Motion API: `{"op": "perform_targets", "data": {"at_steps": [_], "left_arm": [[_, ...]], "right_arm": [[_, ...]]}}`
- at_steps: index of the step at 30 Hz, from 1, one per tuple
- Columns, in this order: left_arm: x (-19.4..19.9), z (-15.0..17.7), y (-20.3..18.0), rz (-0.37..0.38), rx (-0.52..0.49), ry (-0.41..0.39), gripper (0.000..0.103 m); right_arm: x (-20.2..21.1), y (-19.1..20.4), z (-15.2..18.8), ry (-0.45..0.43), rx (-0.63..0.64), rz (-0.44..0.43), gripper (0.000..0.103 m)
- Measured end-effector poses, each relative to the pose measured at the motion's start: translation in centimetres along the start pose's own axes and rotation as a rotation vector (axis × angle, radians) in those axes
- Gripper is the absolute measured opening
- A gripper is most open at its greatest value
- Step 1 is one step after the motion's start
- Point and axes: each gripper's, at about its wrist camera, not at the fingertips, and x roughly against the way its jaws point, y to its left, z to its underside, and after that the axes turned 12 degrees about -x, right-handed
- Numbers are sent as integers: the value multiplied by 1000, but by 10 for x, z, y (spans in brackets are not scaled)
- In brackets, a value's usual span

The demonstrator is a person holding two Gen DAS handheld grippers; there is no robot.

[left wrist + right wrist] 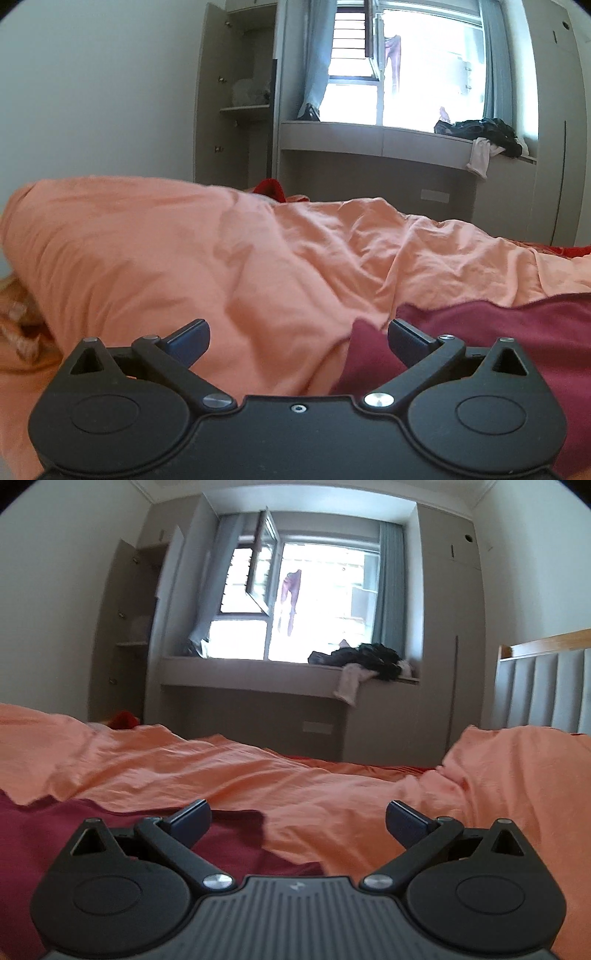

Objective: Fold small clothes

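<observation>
The dark red garment (498, 339) on the orange quilt (221, 258) looks soft and limp, best pinched at its edge corners by the left hand-held gripper (298, 341) and right hand-held gripper (297, 821), both spread wide and empty.

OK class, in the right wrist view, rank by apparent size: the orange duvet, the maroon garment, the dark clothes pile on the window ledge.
1. Orange duvet
2. Maroon garment, partly hidden by the tool
3. Dark clothes pile, though it is farthest away, so true size is unsure

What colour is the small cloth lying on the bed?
Dark red, maroon garment; clearest in the left wrist view, lying on the orange blanket.
</observation>
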Motion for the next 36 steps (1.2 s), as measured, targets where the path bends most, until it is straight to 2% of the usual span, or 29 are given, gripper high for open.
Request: {"op": "perform_targets", "data": {"at_steps": [7,11,16,23,30,36], "left_arm": [[30,29,7,51,76,-9,102],[31,41,-2,81,67,26,102],[28,48,-13,114,48,42,102],[28,51,-20,115,46,41,102],[24,54,-19,132,103,61,102],[23,55,-16,137,117,66,102]], "right_arm": [[25,48,20,-17,56,-120,103],[32,79,30,-17,123,-174,103],[25,108,35,16,151,-188,103],[23,117,50,80,176,-208,103],[27,123,52,67,156,-243,103],[23,129,63,104,182,-249,103]]}}
